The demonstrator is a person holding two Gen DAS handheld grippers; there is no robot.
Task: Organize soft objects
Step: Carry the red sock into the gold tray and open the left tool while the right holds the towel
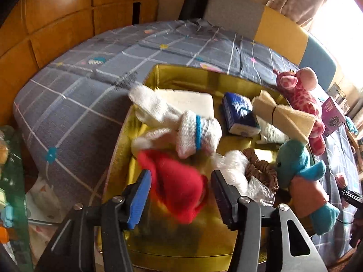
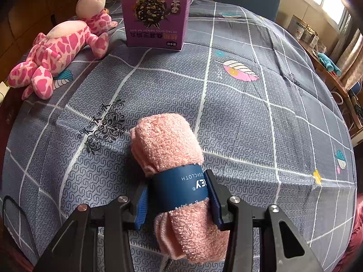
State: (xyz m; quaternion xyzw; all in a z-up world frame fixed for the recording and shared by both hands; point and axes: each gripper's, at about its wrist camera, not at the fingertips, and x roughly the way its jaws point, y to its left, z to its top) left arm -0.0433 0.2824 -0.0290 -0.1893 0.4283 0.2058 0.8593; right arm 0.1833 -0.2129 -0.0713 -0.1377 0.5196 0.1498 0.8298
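bed (image 2: 238, 113) first: grey grid-pattern sheet with leaf prints, fills both views. on it a gold tray (image 1: 172, 244) sits under my left gripper (image 1: 180, 199), already holding most of the soft stuff.

in the tray, going down in size: white foam block (image 1: 192, 100) at the back, white sock bundle (image 1: 181, 122) with a blue band in front of it, red sock (image 1: 179, 188) blurred between my left jaws, blue tissue pack (image 1: 240, 113) right of the block, beige cloth (image 1: 283, 113) tied at the middle, clear plastic bag (image 1: 236, 170), brown scrunchie (image 1: 263, 170) just beside it. teal plush (image 1: 299, 170) stands at the tray's right edge.

left jaws are spread wide, the red sock sits in the gap; i can't tell if either pad touches it.

pink giraffe (image 2: 59, 49) lies on the sheet outside the tray, just past the right rim in the left view. purple box (image 2: 156, 15) stands upright near its head.

right gripper (image 2: 178, 198): jaws pinching the pink towel (image 2: 168, 145) roll at its navy paper band (image 2: 179, 190). the roll sticks out past the jaws over bare sheet, well apart from giraffe and box.
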